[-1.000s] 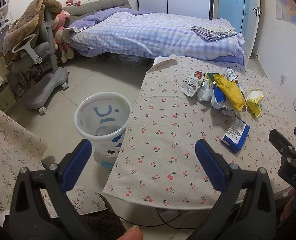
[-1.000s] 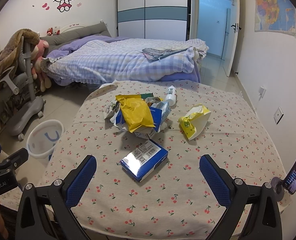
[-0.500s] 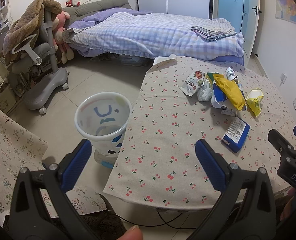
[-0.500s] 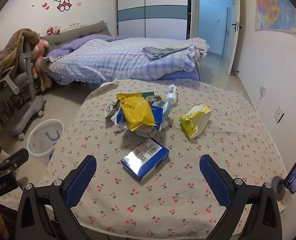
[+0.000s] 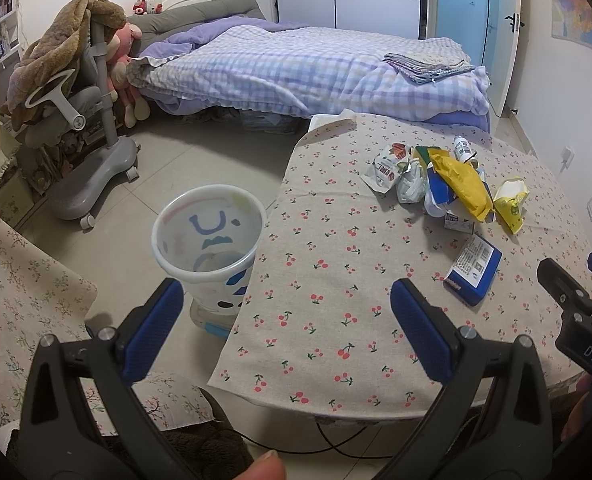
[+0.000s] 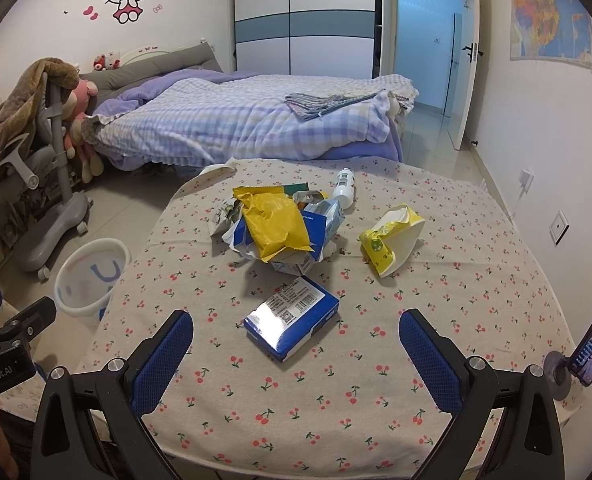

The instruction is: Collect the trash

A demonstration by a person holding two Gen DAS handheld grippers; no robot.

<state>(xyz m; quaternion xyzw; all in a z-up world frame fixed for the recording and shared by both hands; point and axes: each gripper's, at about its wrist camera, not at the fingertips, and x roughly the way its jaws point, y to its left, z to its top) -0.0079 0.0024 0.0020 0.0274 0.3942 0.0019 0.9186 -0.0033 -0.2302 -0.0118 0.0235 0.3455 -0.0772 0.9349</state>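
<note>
While the left gripper (image 5: 283,312) holds position, the right gripper (image 6: 296,338) has edged toward the blue box (image 6: 291,323); both jaws spread, empty. Box sits on the table (image 6: 476,280), near side of the wrapper pile (image 6: 275,226).

Bare tablecloth (image 6: 436,320) around blue box (image 6: 291,322), wrapper pile (image 6: 279,228) crowding behind it

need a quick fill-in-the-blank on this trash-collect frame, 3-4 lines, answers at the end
1. The piece of trash nearest the right gripper is the ____ box.
2. The white bin stands on the ____, beside the table.
3. The yellow bag lies ____ the pile of wrappers.
4. The jaws of both the right and the left gripper are ____.

Answers: blue; floor; on top of; open
</note>
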